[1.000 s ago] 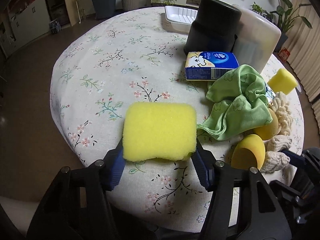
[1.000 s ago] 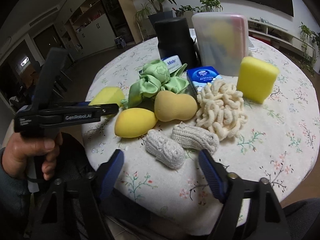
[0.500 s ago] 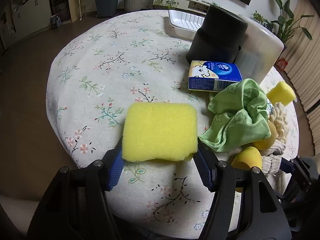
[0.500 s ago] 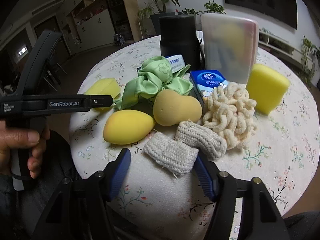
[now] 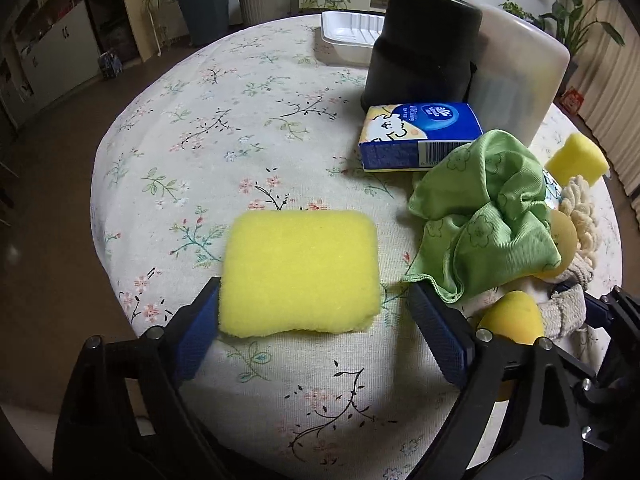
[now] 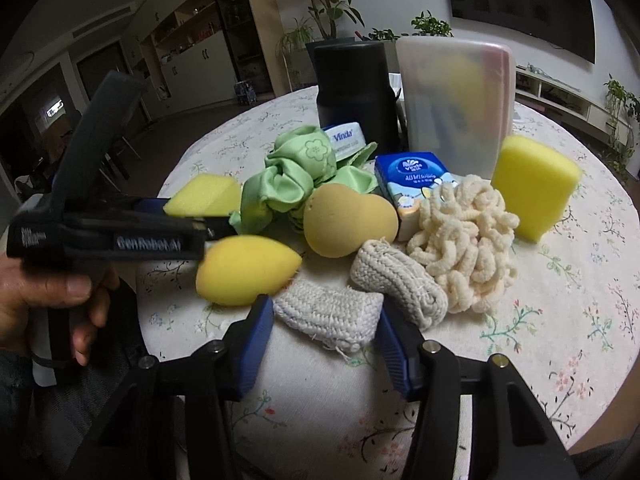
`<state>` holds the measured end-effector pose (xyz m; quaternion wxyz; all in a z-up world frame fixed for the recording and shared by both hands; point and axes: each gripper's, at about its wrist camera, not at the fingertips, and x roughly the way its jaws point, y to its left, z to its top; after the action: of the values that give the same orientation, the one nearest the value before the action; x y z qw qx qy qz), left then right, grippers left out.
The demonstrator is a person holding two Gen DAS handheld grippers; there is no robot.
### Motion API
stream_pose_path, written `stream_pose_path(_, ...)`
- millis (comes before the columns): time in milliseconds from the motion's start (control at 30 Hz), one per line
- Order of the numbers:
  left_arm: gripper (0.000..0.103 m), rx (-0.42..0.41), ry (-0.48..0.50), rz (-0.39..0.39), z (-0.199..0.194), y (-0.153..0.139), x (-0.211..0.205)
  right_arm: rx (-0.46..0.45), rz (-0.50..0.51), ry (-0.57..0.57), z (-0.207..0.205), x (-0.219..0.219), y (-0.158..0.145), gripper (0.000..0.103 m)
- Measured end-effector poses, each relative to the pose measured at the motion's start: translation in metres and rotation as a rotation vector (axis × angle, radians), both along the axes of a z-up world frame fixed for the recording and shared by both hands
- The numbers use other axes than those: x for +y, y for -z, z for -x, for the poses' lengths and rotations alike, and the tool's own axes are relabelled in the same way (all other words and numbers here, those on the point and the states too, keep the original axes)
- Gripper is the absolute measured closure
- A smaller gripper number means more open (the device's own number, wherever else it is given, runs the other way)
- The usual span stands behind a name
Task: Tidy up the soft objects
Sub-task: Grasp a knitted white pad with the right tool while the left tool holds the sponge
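I am standing my left gripper (image 5: 316, 332) wide: its jaws have just been opening, and the sponge (image 5: 300, 272) is lying flat on the cloth (image 5: 240, 92) between them, low centre of the left view, the right pad clear of it and the left pad at its edge. My right gripper (image 6: 324, 336) has just been closing around the knit pad (image 6: 326, 316), low centre of the right view; the pads are sitting at its ends, but I cannot tell whether they are pressing yet.

Risks, as I am judging them:
- Withdrawing the left jaw may drag the sponge, because that pad is touching it.
- The knit pad may fold or slip, being limp.
- Its neighbour, the knit roll (image 6: 400, 280), is touching it and may be getting snagged.

The surface is a round table under a floral cloth; potted plants (image 5: 208, 4) are standing at the upper edge.
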<state>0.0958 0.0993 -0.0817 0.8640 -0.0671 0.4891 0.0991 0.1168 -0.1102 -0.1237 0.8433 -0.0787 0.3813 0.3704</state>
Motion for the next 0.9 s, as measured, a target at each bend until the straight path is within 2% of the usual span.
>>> stream_pose_path(100,0.011,-0.014,-0.017,0.039,0.003,-0.002,0.008,-0.007,-0.015,0.003,-0.002,0.001,0.0,0.047)
stream_pose_path(200,0.011,-0.042,-0.116,0.09,0.012,-0.005,0.026,-0.01,-0.023,0.006,-0.003,0.001,0.0,0.049)
stream_pose_path(300,0.008,-0.051,-0.16,0.145,0.017,-0.004,0.038,-0.015,-0.026,0.005,-0.002,0.001,0.001,0.05)
stream_pose_path(500,0.005,-0.014,-0.135,0.054,0.007,0.001,0.027,-0.027,-0.028,0.002,0.003,0.001,0.002,0.051)
stream_pose_path(600,0.012,-0.01,-0.133,0.033,0.004,0.002,0.025,-0.042,-0.017,-0.008,0.005,0.002,0.003,0.051)
stream_pose_path(733,0.043,-0.016,-0.054,-0.03,0.002,-0.002,0.007,-0.05,-0.014,-0.017,0.006,0.002,0.003,0.051)
stream_pose_path(767,0.043,-0.013,-0.05,-0.041,0.001,-0.002,0.005,-0.049,-0.016,-0.017,0.007,0.001,0.003,0.051)
stream_pose_path(900,0.047,-0.02,-0.048,-0.007,0.005,-0.003,0.009,-0.05,-0.018,-0.022,0.009,0.0,0.001,0.052)
